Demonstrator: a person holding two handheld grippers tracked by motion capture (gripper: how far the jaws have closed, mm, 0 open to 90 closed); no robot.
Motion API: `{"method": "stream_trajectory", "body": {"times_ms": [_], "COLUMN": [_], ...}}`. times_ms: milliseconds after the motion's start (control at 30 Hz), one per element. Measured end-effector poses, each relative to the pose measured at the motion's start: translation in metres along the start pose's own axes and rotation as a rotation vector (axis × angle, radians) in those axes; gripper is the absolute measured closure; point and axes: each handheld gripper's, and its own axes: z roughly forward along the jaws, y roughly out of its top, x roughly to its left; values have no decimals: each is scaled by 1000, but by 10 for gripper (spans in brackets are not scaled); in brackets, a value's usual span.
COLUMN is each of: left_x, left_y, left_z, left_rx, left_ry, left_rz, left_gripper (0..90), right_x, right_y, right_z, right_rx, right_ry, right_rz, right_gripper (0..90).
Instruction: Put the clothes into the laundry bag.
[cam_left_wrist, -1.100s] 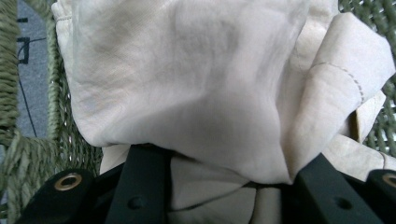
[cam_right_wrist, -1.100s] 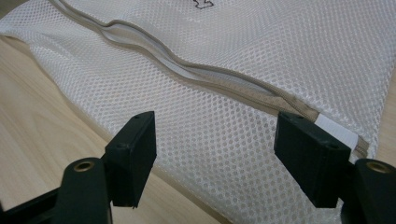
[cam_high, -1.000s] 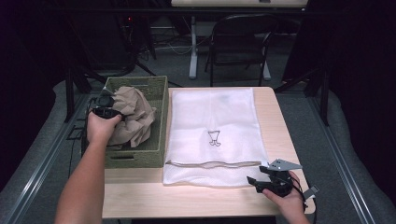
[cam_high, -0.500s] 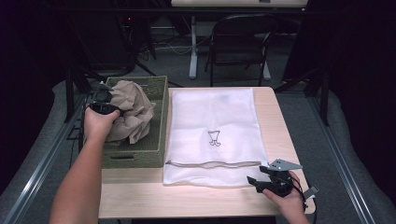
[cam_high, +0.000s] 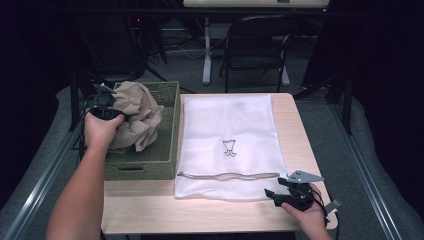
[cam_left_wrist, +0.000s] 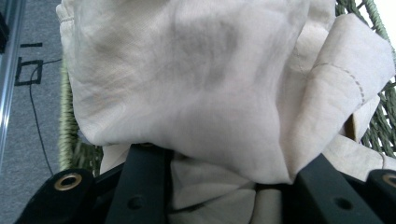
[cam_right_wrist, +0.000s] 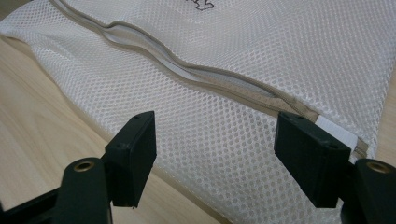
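Cloth came first in the high view: one crumpled beige garment (cam_high: 136, 116) bulged out of one green woven basket (cam_high: 167, 131) at the left of the desk (cam_high: 210, 215). The left gripper (cam_high: 106, 106) sat against the garment's left side, its fingers clamped on a bunch of the cloth. One white mesh laundry bag (cam_high: 235, 125) lay flat to the right of the basket, its long axis running near to far and its zipper edge toward the near side. The right gripper (cam_high: 282, 192) rested at the bag's near right corner.

In the left gripper view, the garment (cam_left_wrist: 196, 84) spilled over both fingers (cam_left_wrist: 140, 186), pinched between them, with the basket's weave (cam_left_wrist: 383, 121) behind.

In the right gripper view, the two fingers (cam_right_wrist: 133, 154) stood wide apart, holding nothing, just over the mesh bag (cam_right_wrist: 261, 60) near the end of its zipper (cam_right_wrist: 219, 81).
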Motion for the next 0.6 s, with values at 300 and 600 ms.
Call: {"method": "stream_trajectory", "body": {"times_ms": [300, 600], "left_x": [0, -5], "left_y": [2, 5], "left_z": [-13, -28], "left_rx": [-15, -11], "left_ry": [-10, -75], "left_rz": [7, 19], "left_gripper": [661, 661], "right_x": [0, 0], "right_y": [0, 0], "right_z": [0, 0], "right_rx": [4, -2], "right_ry": [-3, -4], "right_rz": [-4, -1], "right_gripper": [292, 292]}}
